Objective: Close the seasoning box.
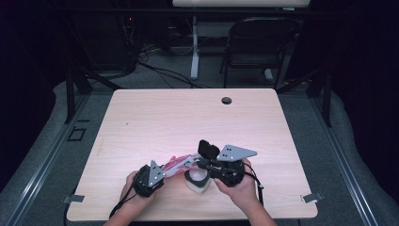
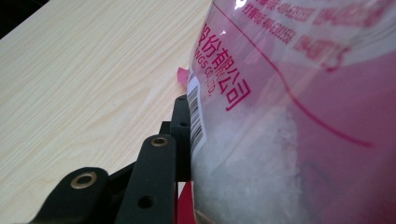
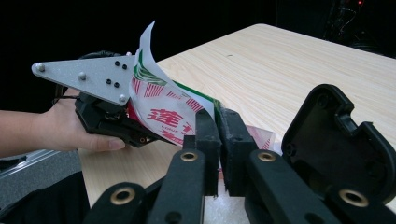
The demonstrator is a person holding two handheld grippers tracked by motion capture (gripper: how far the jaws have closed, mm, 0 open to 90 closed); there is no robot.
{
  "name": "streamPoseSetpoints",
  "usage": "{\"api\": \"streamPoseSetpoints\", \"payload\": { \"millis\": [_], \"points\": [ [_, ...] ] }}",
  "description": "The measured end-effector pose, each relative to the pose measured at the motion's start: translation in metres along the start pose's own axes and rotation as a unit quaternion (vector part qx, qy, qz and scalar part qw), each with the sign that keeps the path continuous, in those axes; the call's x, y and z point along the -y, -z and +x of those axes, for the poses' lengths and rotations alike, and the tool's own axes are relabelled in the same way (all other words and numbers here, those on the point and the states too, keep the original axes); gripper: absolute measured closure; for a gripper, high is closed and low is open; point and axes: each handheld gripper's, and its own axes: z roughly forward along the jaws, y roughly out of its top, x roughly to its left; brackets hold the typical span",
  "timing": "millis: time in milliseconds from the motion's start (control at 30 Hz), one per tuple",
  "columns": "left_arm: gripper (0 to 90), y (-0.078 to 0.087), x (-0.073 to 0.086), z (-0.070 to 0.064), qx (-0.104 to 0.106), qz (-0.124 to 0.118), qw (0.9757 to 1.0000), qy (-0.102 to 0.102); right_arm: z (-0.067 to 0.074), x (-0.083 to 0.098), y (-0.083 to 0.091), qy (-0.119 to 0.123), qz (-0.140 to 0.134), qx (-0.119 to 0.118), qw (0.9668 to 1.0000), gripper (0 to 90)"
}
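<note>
A clear plastic bag [image 1: 176,164] with pink and red print stretches between my two grippers near the table's front edge. In the left gripper view the bag [image 2: 289,116] holds white granules and presses against my black left finger [image 2: 180,116]; the other jaw is hidden behind it. My left gripper [image 1: 162,173] is shut on the bag. My right gripper [image 3: 219,130] has its jaws a narrow slit apart, with the bag's upper film [image 3: 163,107] in that slit. A white bowl [image 1: 197,181] sits on the table just below my right gripper [image 1: 197,163].
The wooden table [image 1: 188,117] stretches bare beyond the hands, with a round cable hole [image 1: 227,100] near its far edge. A dark folding chair [image 1: 259,42] stands behind the table. The left gripper's grey plate [image 3: 84,74] faces the right gripper.
</note>
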Motion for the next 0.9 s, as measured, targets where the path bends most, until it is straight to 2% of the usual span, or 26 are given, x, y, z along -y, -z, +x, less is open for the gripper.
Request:
{"api": "streamPoseSetpoints", "payload": {
  "millis": [33, 167, 233, 467, 767, 900],
  "points": [
    [72.9, 0.0, 0.0, 0.0, 0.001, 0.0, 1.0, 0.001, -0.001, 0.0, 0.0, -0.001, -0.001, -0.001, 1.0, 83.1],
    [73.0, -0.001, 0.001, 0.001, 0.002, -0.003, 1.0, 0.005, -0.001, 0.001, 0.0, -0.006, -0.004, -0.001, 1.0, 80.1],
    [73.2, -0.001, 0.001, 0.001, 0.003, -0.004, 1.0, 0.007, -0.002, 0.001, 0.0, -0.007, -0.005, -0.001, 1.0, 73.6],
    [73.5, 0.001, 0.003, 0.005, 0.002, -0.015, 0.9998, 0.016, -0.002, 0.001, 0.001, -0.01, -0.013, 0.005, 0.9999, 62.7],
    [73.8, 0.004, 0.003, 0.009, 0.006, -0.023, 0.9993, 0.027, -0.004, 0.003, 0.001, -0.012, -0.009, 0.012, 0.9998, 58.1],
    [74.0, 0.006, 0.004, 0.015, 0.006, -0.027, 0.9987, 0.043, -0.005, 0.003, 0.003, -0.015, -0.013, 0.017, 0.9997, 54.8]
  ]
}}
